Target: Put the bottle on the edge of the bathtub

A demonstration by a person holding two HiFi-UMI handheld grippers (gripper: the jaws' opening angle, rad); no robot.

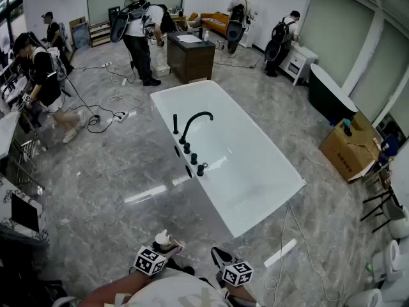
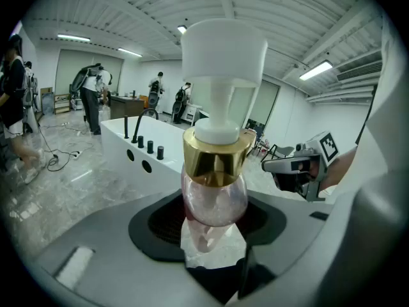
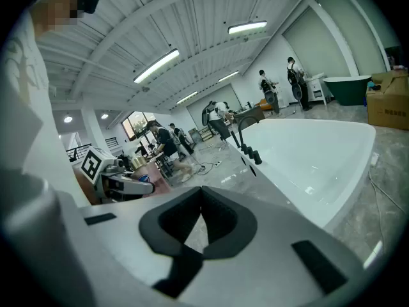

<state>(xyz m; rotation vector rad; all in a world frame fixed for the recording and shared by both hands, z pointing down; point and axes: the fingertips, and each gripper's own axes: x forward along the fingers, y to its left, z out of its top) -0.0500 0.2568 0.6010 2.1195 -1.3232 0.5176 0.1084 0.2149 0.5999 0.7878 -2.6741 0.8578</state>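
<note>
My left gripper (image 2: 214, 216) is shut on a clear pinkish bottle (image 2: 215, 194) with a gold collar and a white pump cap, held upright between the jaws. In the head view the bottle (image 1: 163, 238) and left gripper (image 1: 167, 245) are at the bottom, over the floor and short of the white bathtub (image 1: 218, 197). The tub's black faucet (image 1: 193, 123) and knobs stand on its near left rim. My right gripper (image 1: 220, 257) is beside the left one, shut with nothing in it (image 3: 201, 200). The bathtub (image 3: 307, 152) lies ahead of it.
Several people stand at the far end and left of the room. A dark cabinet (image 1: 190, 55) is behind the tub, and a dark tub (image 1: 329, 94) and a cardboard box (image 1: 350, 149) stand at the right. Cables (image 1: 300, 235) run over the grey marble floor.
</note>
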